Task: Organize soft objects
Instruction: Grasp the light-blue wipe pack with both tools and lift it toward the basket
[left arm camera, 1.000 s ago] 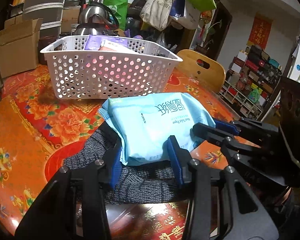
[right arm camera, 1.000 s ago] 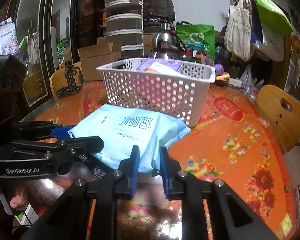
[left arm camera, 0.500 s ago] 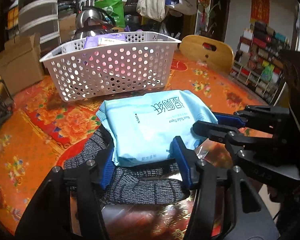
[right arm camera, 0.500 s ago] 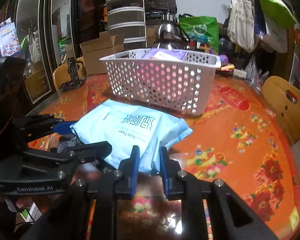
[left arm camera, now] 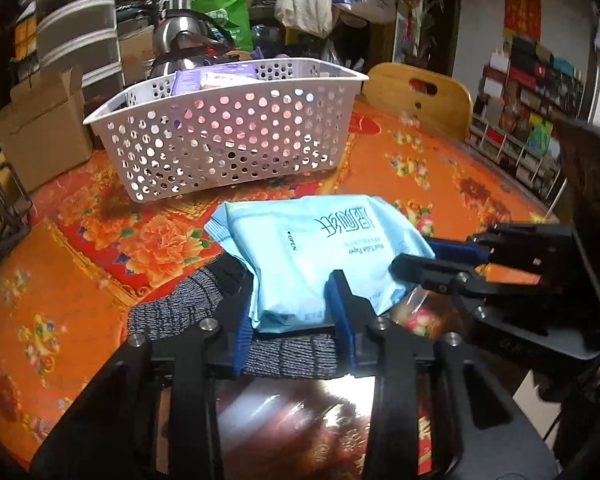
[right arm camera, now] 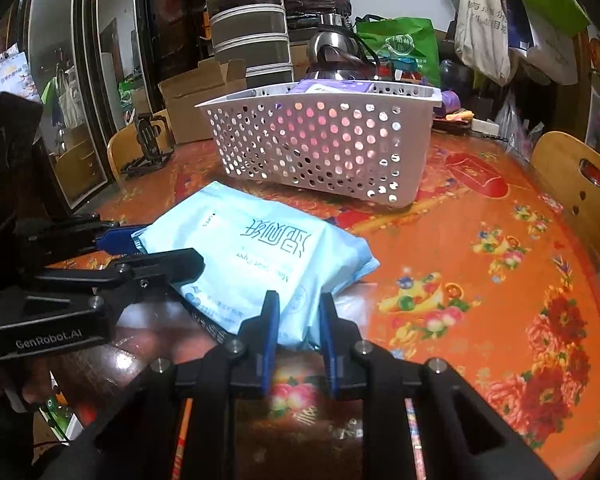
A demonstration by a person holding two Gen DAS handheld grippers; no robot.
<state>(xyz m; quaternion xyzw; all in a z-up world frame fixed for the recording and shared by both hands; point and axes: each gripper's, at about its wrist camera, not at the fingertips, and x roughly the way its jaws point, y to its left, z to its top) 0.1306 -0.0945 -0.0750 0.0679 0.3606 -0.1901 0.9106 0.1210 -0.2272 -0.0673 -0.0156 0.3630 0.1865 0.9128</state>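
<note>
While flat, wipes pack (left arm camera: 320, 256), long axis toward basket (left arm camera: 236, 140)

Your left wrist view looks forward and down along the left gripper (left arm camera: 294, 308), close over the desk (left arm camera: 80, 280), with its fingers (left arm camera: 342, 300) filling the bottom of the frame. Your right wrist view looks the same way along the right gripper (right arm camera: 296, 316), just as low and near. Both views share the pale blue wipes pack (left arm camera: 320, 248) right before the lens, the white basket (left arm camera: 228, 148) farther back, and the wooden chair (right arm camera: 580, 184) beyond. Each camera also catches the other gripper: the right at the left view's right edge, the left at the right view's left edge
</note>
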